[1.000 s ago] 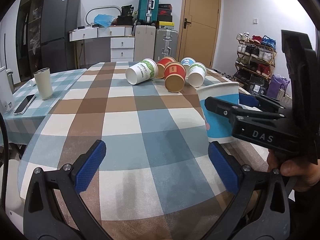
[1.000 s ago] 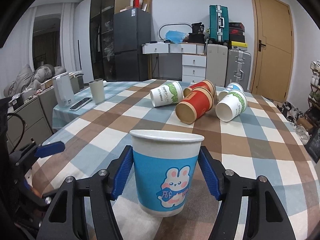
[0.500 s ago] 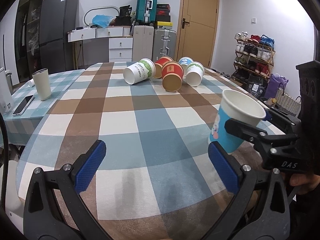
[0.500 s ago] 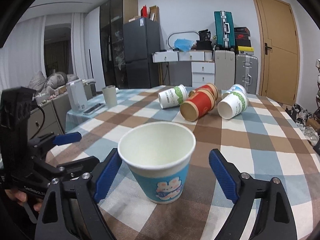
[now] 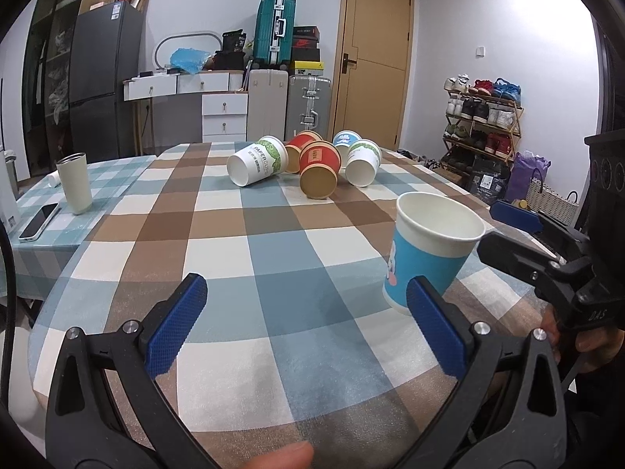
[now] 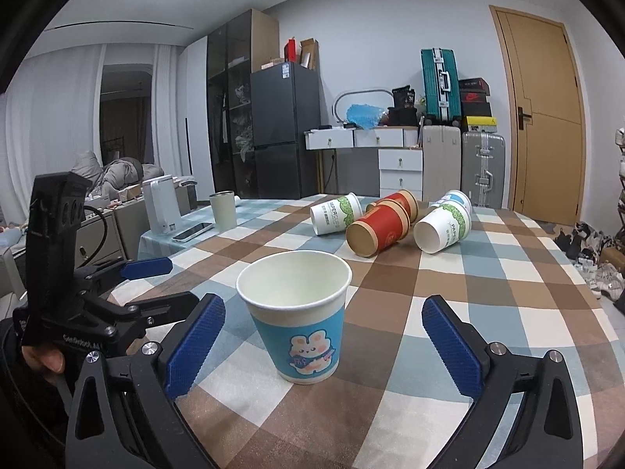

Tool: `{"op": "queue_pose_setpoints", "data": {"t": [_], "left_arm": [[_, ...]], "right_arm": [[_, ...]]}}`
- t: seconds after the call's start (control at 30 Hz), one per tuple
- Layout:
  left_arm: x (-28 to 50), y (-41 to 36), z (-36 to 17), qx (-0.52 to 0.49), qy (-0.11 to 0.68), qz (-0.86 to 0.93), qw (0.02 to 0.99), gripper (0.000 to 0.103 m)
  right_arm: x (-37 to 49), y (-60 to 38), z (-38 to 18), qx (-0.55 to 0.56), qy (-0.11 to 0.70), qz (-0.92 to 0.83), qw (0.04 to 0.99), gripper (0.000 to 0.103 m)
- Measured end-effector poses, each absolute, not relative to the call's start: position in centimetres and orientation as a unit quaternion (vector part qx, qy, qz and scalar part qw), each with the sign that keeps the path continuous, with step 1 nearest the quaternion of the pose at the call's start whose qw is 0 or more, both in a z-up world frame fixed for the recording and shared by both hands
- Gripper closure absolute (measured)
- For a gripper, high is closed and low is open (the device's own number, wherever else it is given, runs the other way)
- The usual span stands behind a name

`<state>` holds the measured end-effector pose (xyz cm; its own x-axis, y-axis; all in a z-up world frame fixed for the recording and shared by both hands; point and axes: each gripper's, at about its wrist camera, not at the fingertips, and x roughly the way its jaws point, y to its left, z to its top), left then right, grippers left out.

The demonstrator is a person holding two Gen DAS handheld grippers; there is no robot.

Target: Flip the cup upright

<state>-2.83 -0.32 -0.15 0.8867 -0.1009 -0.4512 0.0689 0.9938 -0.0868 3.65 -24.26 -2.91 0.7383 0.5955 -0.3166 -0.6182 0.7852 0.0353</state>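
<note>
A blue paper cup with a rabbit print (image 6: 299, 316) stands upright on the checked tablecloth, mouth up; it also shows in the left wrist view (image 5: 427, 258). My right gripper (image 6: 324, 342) is open, its blue pads on either side of the cup and apart from it. My left gripper (image 5: 308, 332) is open and empty over the near table, left of the cup. Several paper cups lie on their sides at the far end: a white-green one (image 5: 256, 160), a red one (image 5: 318, 168), another white-green one (image 5: 363, 162).
A tall white tumbler (image 5: 75, 183) and a phone (image 5: 39, 222) sit at the table's left side (image 5: 117, 179). A white appliance (image 6: 162, 211) stands beside them. Suitcases, drawers, a fridge and a shoe rack (image 5: 482, 117) line the room behind.
My right gripper opened and let go of the blue cup, then drew back from it. The cup now stands upright on the table. My left gripper stayed open and hardly moved.
</note>
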Motion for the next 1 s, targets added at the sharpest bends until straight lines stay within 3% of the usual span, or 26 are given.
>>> {"op": "queue_pose_setpoints", "data": {"t": [1.0], "left_arm": [[-2.9,-0.7,-0.4,-0.025,0.215,-0.059,0.975,0.001]], "right_arm": [[2.8,-25.4,-2.7,-0.020,0.113,0.332,0.936,0.000]]}}
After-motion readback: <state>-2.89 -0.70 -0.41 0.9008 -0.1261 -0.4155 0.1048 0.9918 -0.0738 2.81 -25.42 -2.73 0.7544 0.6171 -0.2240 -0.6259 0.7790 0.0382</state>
